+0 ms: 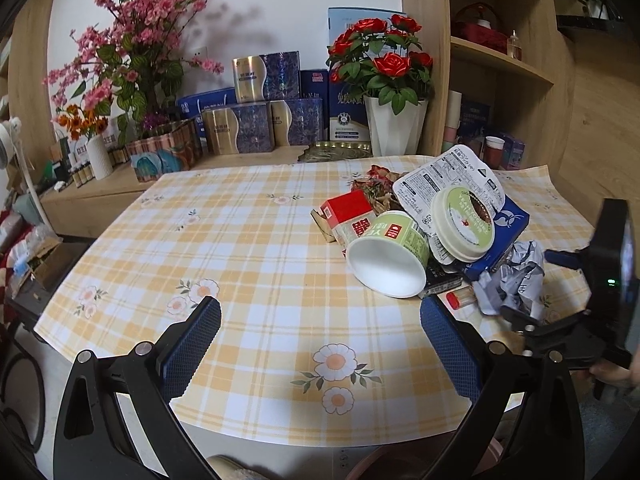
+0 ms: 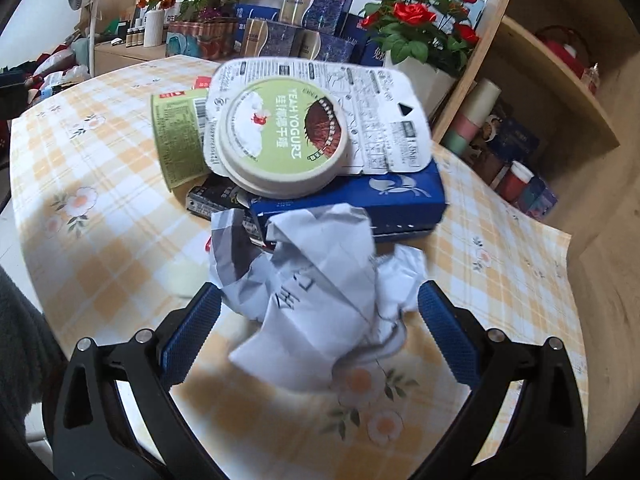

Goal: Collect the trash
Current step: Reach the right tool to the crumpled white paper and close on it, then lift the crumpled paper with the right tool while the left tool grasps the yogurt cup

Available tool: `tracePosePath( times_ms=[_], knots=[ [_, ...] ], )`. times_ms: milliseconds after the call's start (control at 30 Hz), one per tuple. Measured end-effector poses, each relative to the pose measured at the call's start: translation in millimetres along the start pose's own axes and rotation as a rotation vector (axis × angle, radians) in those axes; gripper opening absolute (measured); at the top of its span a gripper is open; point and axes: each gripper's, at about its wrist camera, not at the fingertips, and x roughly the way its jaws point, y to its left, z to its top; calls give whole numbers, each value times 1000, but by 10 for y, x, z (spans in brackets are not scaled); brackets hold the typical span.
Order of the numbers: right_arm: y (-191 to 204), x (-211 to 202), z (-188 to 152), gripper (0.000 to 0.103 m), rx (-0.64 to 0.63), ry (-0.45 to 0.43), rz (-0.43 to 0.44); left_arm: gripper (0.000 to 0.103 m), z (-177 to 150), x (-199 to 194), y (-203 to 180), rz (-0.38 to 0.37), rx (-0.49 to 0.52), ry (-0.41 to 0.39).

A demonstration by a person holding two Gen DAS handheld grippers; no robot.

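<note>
A heap of trash lies on the checked tablecloth [image 1: 248, 240]: a tipped green yogurt cup [image 1: 390, 254], a green yogurt lid [image 1: 464, 224] on a white printed film [image 1: 444, 178], a blue box [image 2: 400, 196], a red and white carton [image 1: 352, 214], and a crumpled grey-white paper [image 2: 312, 280]. My left gripper [image 1: 320, 336] is open and empty over the table's near part, left of the heap. My right gripper [image 2: 320, 328] is open with the crumpled paper between its fingers, apart from the pads; it also shows in the left wrist view [image 1: 532, 320] at the paper [image 1: 516, 280].
A white pot of red roses [image 1: 394, 128] stands at the table's far edge. Blue and gold boxes [image 1: 256, 120] and pink flowers [image 1: 136, 52] fill a low shelf behind. Wooden shelves [image 2: 552, 92] with cups stand at the right.
</note>
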Motion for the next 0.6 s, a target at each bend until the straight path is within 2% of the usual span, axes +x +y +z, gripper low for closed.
tracePosePath(
  times_ms=[67,100,167,200,300,500,533,600],
  knots=[
    [10,69,8,92,-14,15,11,98,2,20,4,-18,-10,6],
    [25,93,4,75,-27,24,24,98,1,27,-3,-21,-11,7],
    [49,122,-12,68,-54,49,35,98,-6,44,1,-31,-15,10],
    [42,78,-23,60,-52,34,38,98,-7,59,5,-40,-20,12],
    [-16,-64,-20,53,-4,3,80,98,-5,118,-5,-71,-47,29],
    [-213,-396,-44,49,142,-72,101,97,47,267,-86,-150,-88,46],
    [-250,-429,-55,49,168,-78,104,95,61,296,-100,-161,-93,48],
    [-324,-495,-87,49,224,-85,108,83,90,371,-129,-192,-110,60]
  ],
)
